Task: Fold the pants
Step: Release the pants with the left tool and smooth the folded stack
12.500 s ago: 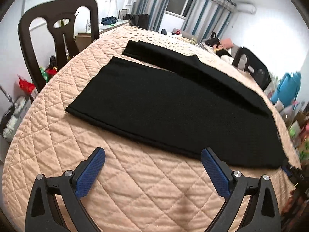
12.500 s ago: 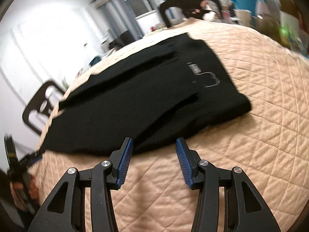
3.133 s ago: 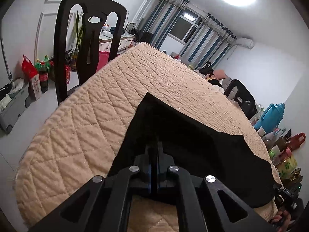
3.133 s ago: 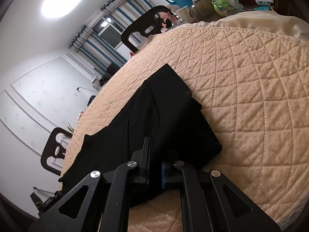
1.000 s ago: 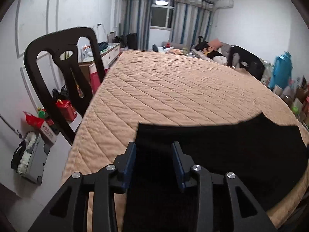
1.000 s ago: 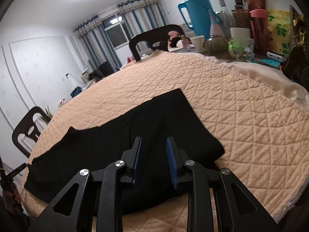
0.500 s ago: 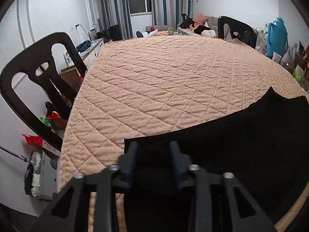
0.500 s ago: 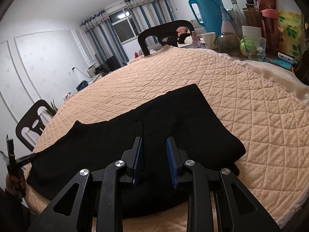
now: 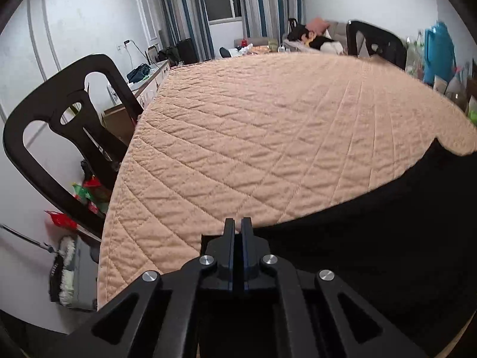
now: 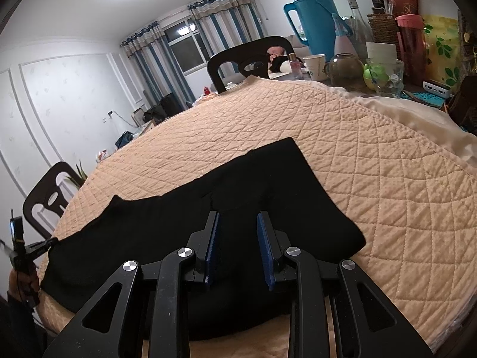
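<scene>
The black pants (image 10: 238,208) lie folded lengthwise as a long strip along the near edge of the quilted table. In the left wrist view they (image 9: 372,253) fill the lower right. My left gripper (image 9: 237,226) is shut on the pants' left end, at the cuff corner. It also shows far left in the right wrist view (image 10: 44,246), pinching that end. My right gripper (image 10: 238,232) is open, its blue pads (image 10: 213,238) just above the waist end of the pants, holding nothing.
The peach quilted tablecloth (image 9: 268,119) stretches far ahead. Black chairs stand at the left (image 9: 65,125) and the far side (image 10: 247,56). A blue thermos (image 10: 313,24), cups, jars and bottles crowd the right edge.
My left gripper has closed on the pants' left end after being open half a second ago. My right gripper stays open over the waist end.
</scene>
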The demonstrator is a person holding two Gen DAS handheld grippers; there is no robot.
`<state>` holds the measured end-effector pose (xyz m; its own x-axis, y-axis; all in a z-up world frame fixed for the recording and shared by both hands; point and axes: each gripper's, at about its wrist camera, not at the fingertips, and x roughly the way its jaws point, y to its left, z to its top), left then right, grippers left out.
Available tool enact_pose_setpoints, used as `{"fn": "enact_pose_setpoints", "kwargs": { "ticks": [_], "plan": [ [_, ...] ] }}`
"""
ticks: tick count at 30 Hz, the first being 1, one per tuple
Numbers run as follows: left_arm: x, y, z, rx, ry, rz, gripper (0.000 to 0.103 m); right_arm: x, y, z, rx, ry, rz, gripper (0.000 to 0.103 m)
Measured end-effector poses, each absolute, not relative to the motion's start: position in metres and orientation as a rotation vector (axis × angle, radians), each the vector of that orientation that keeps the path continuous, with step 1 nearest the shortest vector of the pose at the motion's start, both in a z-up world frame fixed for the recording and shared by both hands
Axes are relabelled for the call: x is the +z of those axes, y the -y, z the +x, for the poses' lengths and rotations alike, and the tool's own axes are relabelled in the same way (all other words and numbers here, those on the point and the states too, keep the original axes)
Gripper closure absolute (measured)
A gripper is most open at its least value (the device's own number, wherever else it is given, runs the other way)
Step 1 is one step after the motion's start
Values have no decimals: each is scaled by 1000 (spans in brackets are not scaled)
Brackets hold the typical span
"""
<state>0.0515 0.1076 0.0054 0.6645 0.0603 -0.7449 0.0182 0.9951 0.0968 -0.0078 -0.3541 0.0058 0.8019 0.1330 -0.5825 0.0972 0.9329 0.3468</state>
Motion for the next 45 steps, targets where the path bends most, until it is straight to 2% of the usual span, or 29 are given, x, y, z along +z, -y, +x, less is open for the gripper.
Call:
{"fn": "enact_pose_setpoints", "kwargs": {
  "ticks": [5,10,12,17,19,20,23,24,30,38,40,42,45],
  "plan": [
    [19,-129,24,68,-816,5,93,1,362,-10,-3,-655,384,77],
    [16,-131,-24,20,-796,-51,76,2,366,-11,-22,-652,371,77],
    [6,-127,-37,8,-814,-67,66,3,364,-10,-13,-651,365,77],
    [-3,-118,-61,43,-809,-75,65,3,350,-7,32,-661,327,77],
    [-1,-112,-67,51,-795,-42,76,2,348,-5,44,-668,334,77],
    [-2,-108,-67,54,-798,-25,86,1,348,-5,46,-669,341,77],
    [-2,-105,-71,49,-792,-3,98,-1,349,-4,47,-669,356,77],
    [-1,-106,-73,43,-799,-7,99,-1,349,-4,47,-670,357,77],
    [5,-118,-88,0,-834,0,99,2,353,-8,32,-658,353,77],
    [31,-140,-91,82,-728,-115,99,4,359,-8,1,-655,337,77],
    [31,-132,-88,15,-715,-155,96,2,361,-7,-9,-670,321,77],
    [26,-117,-83,-31,-718,-167,83,-2,362,-7,-5,-693,299,77],
    [4,-94,-71,-96,-791,-147,82,-3,360,-12,3,-703,225,77]
  ]
}}
